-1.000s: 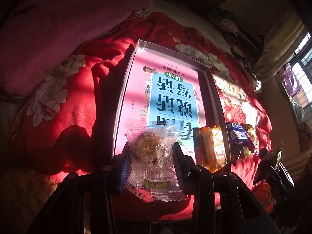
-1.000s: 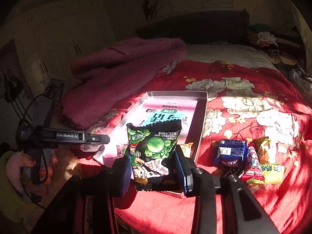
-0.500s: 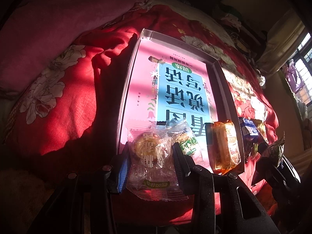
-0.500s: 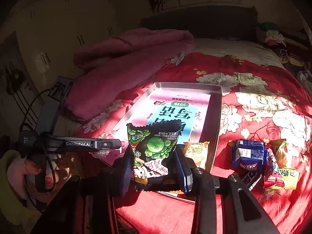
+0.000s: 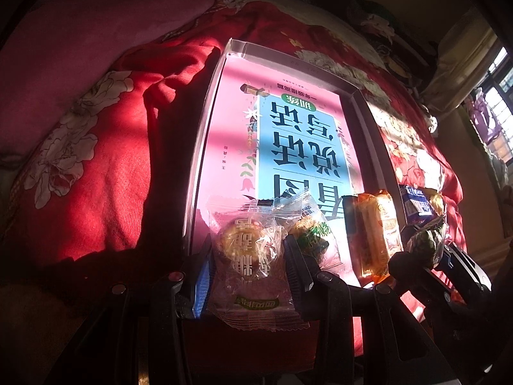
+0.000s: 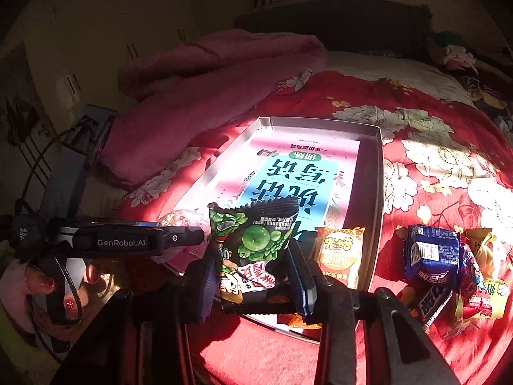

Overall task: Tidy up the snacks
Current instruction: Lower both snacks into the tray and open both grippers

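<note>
Clear-wrapped round pastry [image 5: 248, 250] pinched in left gripper [image 5: 247, 266] over the shallow box's [image 5: 368, 122] near end. Green pea snack bag [image 6: 253, 243] clamped in right gripper [image 6: 255, 276], hovering by orange cake pack [image 6: 340, 256]. Loose snacks [image 6: 429, 256] on floral quilt [image 6: 433, 147].

Sunlight streaks a red floral quilt [image 6: 416, 134] beside a pink blanket [image 6: 205, 77], wardrobe [image 6: 80, 41] behind.

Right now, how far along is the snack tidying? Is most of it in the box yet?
Not most. Already lying in the tray: an orange pack and a green-labelled pastry. In hand: the left gripper holds a clear-wrapped pastry and the right gripper a green pea bag, both at the tray's near end. Left: the blue pack and other wrappers on the quilt.
</note>
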`<state>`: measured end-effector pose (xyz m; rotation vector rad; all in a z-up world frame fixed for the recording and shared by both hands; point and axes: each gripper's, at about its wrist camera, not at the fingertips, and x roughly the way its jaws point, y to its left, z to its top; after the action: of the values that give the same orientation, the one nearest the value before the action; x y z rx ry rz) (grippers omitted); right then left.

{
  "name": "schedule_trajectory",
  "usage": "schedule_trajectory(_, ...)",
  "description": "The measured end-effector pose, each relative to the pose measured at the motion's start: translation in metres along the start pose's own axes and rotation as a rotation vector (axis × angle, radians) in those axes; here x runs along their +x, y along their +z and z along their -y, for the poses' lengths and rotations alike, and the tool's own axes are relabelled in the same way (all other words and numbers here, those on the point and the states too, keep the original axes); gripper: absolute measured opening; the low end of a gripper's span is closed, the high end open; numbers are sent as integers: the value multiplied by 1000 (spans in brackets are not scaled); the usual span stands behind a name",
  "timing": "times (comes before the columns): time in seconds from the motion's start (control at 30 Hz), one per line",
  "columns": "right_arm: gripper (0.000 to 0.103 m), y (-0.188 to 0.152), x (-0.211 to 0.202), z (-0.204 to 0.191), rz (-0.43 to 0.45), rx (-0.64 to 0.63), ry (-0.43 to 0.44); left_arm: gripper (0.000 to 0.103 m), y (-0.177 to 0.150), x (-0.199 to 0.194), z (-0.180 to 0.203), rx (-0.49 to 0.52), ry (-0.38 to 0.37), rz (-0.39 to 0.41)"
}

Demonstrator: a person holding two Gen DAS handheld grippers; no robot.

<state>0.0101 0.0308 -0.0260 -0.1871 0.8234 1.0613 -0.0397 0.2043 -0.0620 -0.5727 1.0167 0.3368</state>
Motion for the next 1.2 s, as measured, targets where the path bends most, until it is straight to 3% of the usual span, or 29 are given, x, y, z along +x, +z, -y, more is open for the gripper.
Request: schedule_trajectory(1.2,42,-16,25,5,-88,5,2,42,2,3,7,49,-1,17)
